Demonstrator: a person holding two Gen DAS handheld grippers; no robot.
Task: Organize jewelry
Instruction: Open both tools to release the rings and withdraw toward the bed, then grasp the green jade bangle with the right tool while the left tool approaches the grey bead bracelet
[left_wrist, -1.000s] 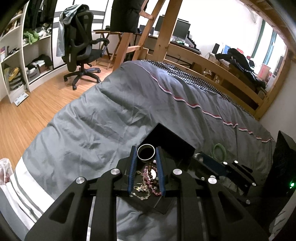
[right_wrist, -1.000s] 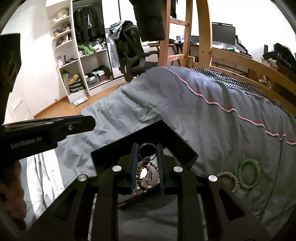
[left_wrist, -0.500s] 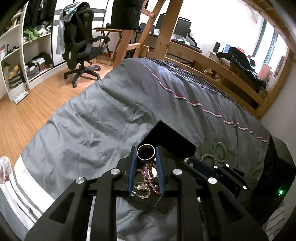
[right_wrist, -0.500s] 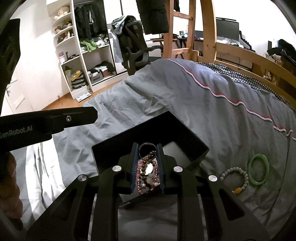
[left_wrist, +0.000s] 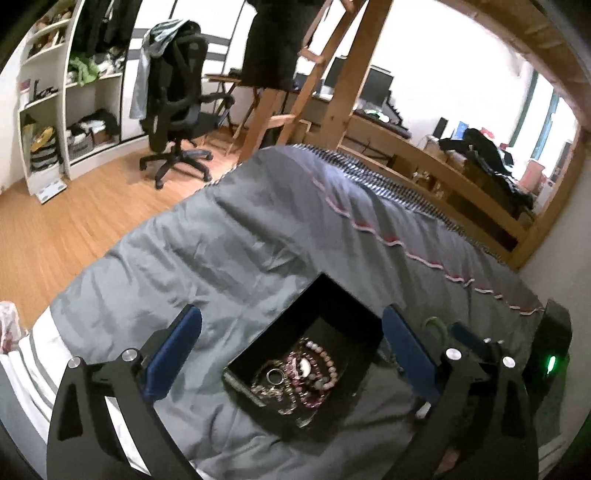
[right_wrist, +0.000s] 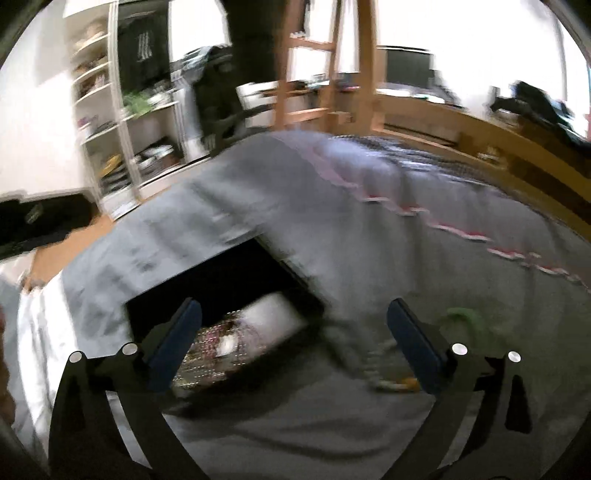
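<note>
A black open jewelry box (left_wrist: 332, 306) lies on the grey bed cover. Inside it are pink bead bracelets (left_wrist: 317, 373), a chain tangle and a silver ring (left_wrist: 275, 376). My left gripper (left_wrist: 291, 354) is open and empty above the box. My right gripper (right_wrist: 293, 347) is also open and empty; its view is blurred, with the box (right_wrist: 221, 291) under its left finger. A green bangle (right_wrist: 465, 319) and a pale bead bracelet (right_wrist: 391, 382) lie on the cover to the right of the box. The bangle shows partly in the left wrist view (left_wrist: 437, 325).
The grey duvet (left_wrist: 277, 221) covers the bed, with a wooden bed rail (left_wrist: 443, 173) behind. An office chair (left_wrist: 177, 110) and white shelves (left_wrist: 48, 110) stand on the wooden floor at the left. The right gripper's body (left_wrist: 480, 354) is beside the box.
Both grippers have opened wide. The rings they held have been let go; one silver ring now lies in the box. The right gripper's view is now motion blurred.
</note>
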